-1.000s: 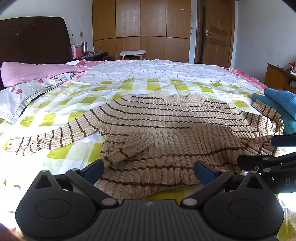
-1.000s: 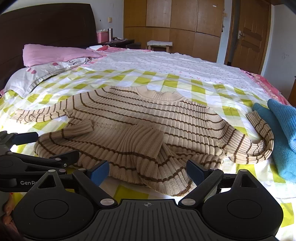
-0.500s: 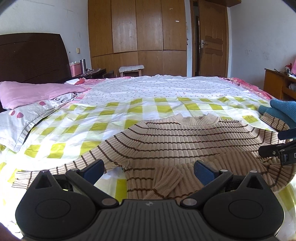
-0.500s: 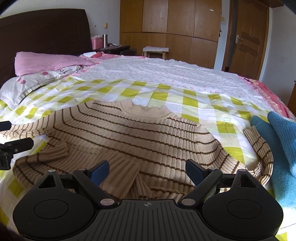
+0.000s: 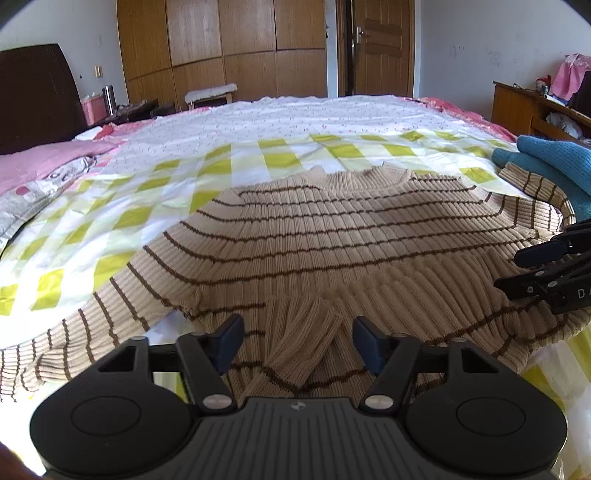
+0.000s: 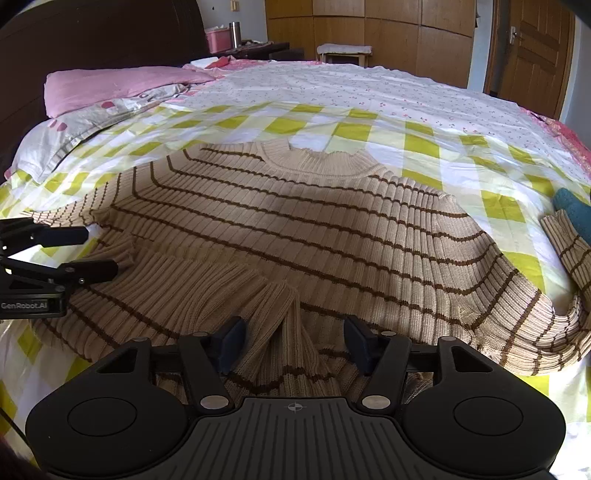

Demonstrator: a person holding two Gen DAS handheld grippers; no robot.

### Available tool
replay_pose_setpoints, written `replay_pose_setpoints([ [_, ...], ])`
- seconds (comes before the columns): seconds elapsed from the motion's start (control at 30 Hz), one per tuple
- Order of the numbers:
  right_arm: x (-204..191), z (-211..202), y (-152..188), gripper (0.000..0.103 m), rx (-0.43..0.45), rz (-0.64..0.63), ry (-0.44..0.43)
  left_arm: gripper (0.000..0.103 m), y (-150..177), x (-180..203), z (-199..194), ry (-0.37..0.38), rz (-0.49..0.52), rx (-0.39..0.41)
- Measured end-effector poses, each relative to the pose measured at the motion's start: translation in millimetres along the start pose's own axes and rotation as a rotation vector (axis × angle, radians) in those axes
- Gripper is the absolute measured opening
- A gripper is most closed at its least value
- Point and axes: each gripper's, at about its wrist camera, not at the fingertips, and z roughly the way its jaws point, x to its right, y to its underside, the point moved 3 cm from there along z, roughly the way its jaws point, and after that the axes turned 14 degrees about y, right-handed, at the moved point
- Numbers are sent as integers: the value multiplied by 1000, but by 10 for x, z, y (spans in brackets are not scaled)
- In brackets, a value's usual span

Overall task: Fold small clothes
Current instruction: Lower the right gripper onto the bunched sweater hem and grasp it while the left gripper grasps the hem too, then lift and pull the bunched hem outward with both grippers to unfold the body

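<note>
A beige sweater with brown stripes lies spread on the checked bed sheet, its hem folded up in loose ridges at the near edge; it also shows in the right wrist view. My left gripper is open, its jaws either side of a raised fold at the hem's left part. My right gripper is open the same way over a fold at the hem's right part. Each gripper shows at the edge of the other's view. One sleeve trails left, the other curls right.
A blue knit garment lies at the right by the sleeve. Pink and grey pillows sit at the left by the dark headboard. A wardrobe, a door and a side desk stand beyond the bed.
Both grippers have moved forward and down onto the sweater's hem, so the folds now sit between their open jaws. The sweater fills more of both views.
</note>
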Motion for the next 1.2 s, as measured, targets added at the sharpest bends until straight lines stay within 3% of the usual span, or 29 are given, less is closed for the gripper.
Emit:
replay_pose_setpoints([
  [0.1,-20,-12,7,36,-10,2,-19,40,54,-63,49,14,-48,-37],
  [0.2,-39,-58,13,25,-13,6,-31,23,93,-106,-1,39,-83,-34],
  [0.37,-64,-226,38,14,2,-8,-46,17,143,-108,-181,78,-99,-19],
  [0.77,-165,-965,423,10,58,-158,-147,16,481,40,-866,215,-119,8],
  [1.0,-190,-1213,863,10,12,-326,-155,16,706,124,-1232,243,-74,-40],
  [1.2,-131,-1330,1128,17,-28,-431,-133,16,842,192,-1489,224,-32,-101],
])
